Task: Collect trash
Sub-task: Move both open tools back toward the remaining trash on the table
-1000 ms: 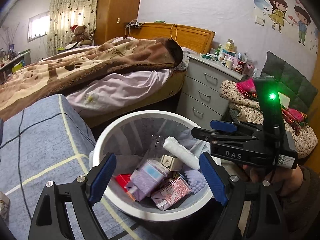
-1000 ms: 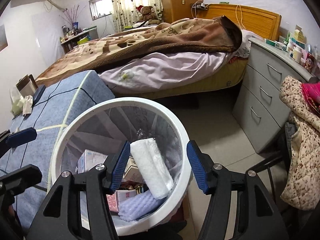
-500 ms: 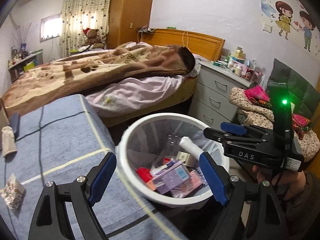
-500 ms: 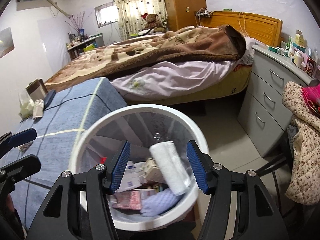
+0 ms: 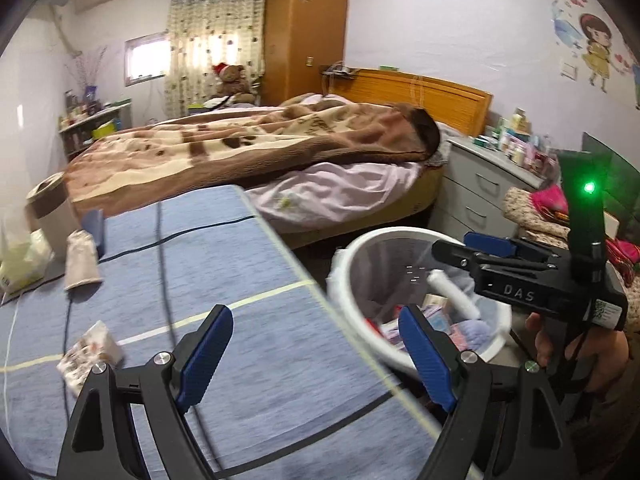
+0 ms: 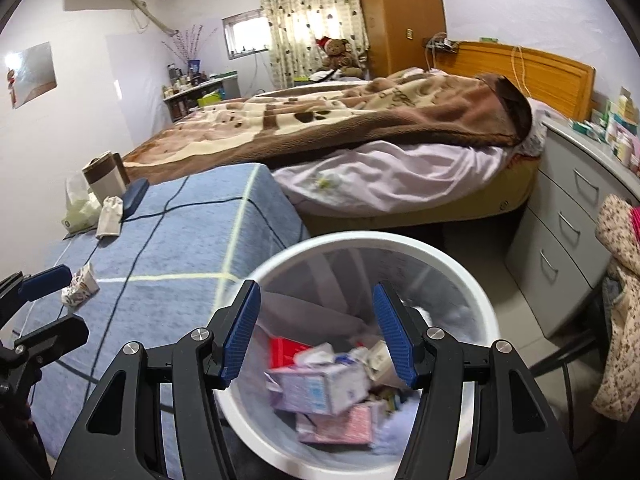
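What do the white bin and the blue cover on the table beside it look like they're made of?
The white bin looks like smooth moulded plastic: an even, slightly glossy rim. A thin clear liner, probably plastic film, seems to hang inside, since its wall looks see-through. The blue cover appears to be woven cloth with a matte, slightly fuzzy surface, printed or stitched with dark and pale lines; it folds softly over the table edge.

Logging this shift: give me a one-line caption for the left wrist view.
Open left gripper over the blue table, crumpled wrapper at left, trash-filled white bin and right gripper at right.
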